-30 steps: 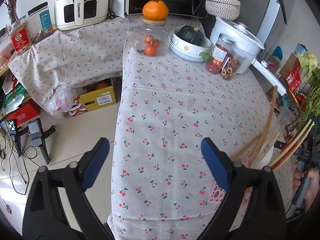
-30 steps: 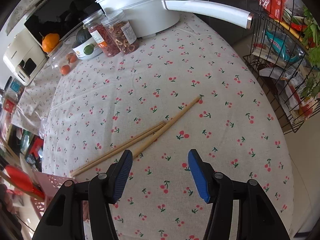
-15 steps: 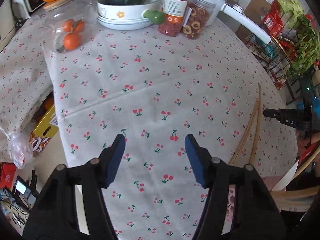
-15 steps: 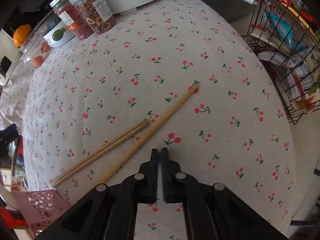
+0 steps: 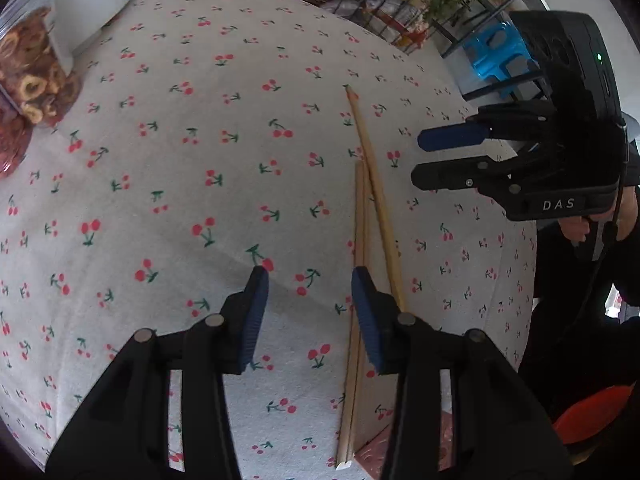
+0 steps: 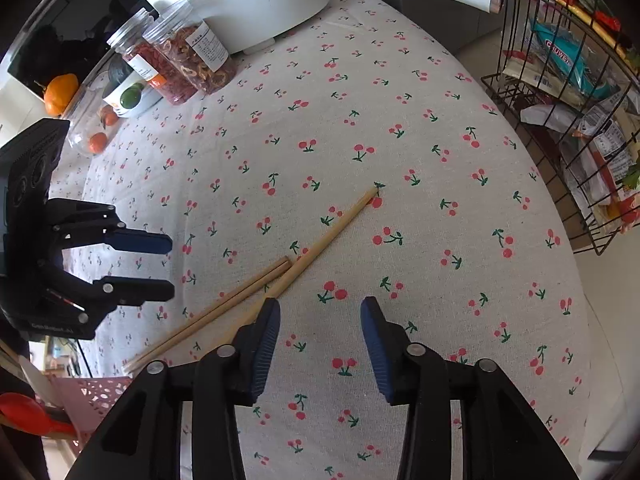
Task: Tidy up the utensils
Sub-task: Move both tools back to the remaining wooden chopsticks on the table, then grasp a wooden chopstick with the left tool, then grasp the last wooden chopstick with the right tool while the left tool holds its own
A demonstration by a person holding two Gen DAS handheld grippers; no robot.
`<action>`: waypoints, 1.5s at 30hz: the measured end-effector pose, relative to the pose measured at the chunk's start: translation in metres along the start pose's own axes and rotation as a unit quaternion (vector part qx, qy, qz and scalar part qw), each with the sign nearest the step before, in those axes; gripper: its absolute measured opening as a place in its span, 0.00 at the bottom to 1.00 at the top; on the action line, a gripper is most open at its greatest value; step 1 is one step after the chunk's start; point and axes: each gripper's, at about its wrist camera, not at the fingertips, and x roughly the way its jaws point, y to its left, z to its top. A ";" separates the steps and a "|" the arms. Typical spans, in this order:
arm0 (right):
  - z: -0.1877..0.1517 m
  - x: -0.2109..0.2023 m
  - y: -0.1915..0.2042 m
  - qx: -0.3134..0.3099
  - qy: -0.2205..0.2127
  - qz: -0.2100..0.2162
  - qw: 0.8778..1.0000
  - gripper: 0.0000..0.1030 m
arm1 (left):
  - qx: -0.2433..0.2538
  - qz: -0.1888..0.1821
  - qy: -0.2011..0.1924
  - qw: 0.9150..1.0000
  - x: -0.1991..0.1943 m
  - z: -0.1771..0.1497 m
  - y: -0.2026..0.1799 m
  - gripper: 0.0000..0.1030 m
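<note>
Three wooden chopsticks (image 5: 370,208) lie on the cherry-print tablecloth (image 5: 180,200); one long one reaches farther than the other two. They also show in the right wrist view (image 6: 280,276). My left gripper (image 5: 306,314) is open and empty, its right finger just left of the chopsticks. My right gripper (image 6: 318,344) is open and empty, its left finger over the long chopstick's near part. The right gripper shows in the left wrist view (image 5: 448,156), right of the chopsticks. The left gripper shows in the right wrist view (image 6: 160,264).
A pink perforated basket (image 6: 96,394) with a red spoon (image 6: 24,412) stands at the table's near edge. Jars of dried food (image 6: 192,56), a white pot (image 6: 248,0) and fruit stand at the back. A wire rack (image 6: 568,92) of packets is to the right.
My left gripper swung right and down toward the chopsticks, staying open. My right gripper shut half a second ago and has opened again, now closer to the chopsticks.
</note>
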 end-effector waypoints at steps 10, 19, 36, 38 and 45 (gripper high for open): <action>-0.005 0.000 -0.009 0.002 0.004 -0.013 1.000 0.45 | 0.116 0.059 0.019 0.991 0.020 0.015 -0.041 0.44; 0.001 0.001 -0.011 0.013 -0.005 -0.027 1.000 0.47 | 0.161 0.116 -0.007 0.980 0.029 0.023 -0.057 0.28; 0.028 0.021 0.000 0.020 -0.021 -0.027 0.999 0.50 | 0.017 0.199 0.016 0.980 -0.001 0.012 0.021 0.14; 0.029 0.025 0.008 0.015 -0.025 -0.041 0.999 0.56 | 0.008 0.200 0.011 0.980 0.000 0.022 0.022 0.15; 0.030 0.036 0.038 -0.042 -0.032 -0.116 0.992 0.33 | -0.010 0.218 0.001 0.976 0.004 0.036 0.023 0.10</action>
